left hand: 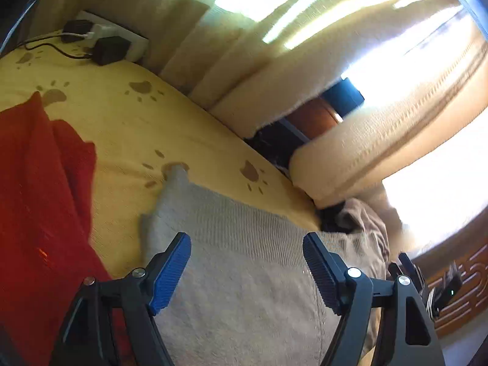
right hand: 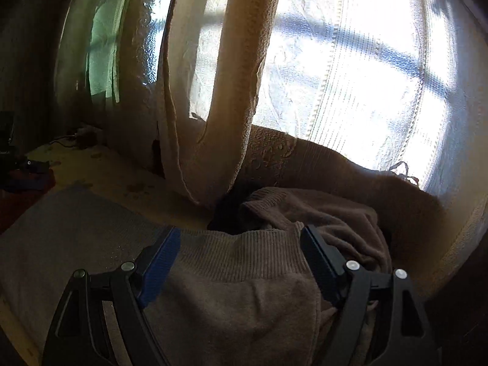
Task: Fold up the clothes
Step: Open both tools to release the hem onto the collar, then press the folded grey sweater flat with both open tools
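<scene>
Beige knit sweater (left hand: pixel 244 262) lies spread on the yellow bedspread (left hand: pixel 128 128), its ribbed hem (right hand: pixel 244 253) bunched at your right claw (right hand: pixel 244 262) and its long axis running across toward the red garment (left hand: pixel 36 189) on the far left. Your left claw (left hand: pixel 247 265) hovers over the flat body, your right claw over the hem beside the brown clothes heap (right hand: pixel 329 213); both stand wide open, holding nothing. Judgement: the hem sits directly between the right claw's pads (right hand: pixel 158 265), so that hand is nearer for the first pinch.
</scene>
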Action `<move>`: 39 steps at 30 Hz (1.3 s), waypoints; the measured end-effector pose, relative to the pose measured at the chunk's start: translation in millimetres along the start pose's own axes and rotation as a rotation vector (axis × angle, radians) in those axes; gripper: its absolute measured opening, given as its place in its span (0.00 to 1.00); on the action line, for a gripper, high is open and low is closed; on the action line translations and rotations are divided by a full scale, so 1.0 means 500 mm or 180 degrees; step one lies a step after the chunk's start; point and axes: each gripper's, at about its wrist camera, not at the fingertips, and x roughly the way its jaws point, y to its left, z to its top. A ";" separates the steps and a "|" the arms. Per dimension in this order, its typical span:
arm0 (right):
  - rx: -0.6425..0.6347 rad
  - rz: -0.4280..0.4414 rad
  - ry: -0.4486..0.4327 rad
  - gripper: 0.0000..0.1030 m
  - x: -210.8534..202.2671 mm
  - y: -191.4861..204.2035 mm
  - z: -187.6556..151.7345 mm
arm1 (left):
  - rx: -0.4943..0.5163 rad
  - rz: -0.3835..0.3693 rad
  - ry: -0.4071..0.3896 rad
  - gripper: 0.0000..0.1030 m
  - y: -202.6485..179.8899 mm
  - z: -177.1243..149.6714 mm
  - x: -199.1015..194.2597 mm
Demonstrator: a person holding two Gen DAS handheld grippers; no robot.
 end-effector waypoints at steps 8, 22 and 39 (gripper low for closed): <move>-0.0153 -0.0246 0.0612 0.82 0.152 -0.036 -0.066 | 0.0393 0.0273 -0.0056 0.76 0.013 -0.051 0.046; 0.0038 0.0050 0.0415 0.87 0.100 -0.068 -0.065 | 0.0570 0.0329 -0.0041 0.79 -0.006 -0.067 0.053; 0.1652 0.0800 0.0068 0.88 -0.158 -0.278 -0.224 | 0.0134 0.0411 -0.0033 0.80 0.012 -0.195 -0.129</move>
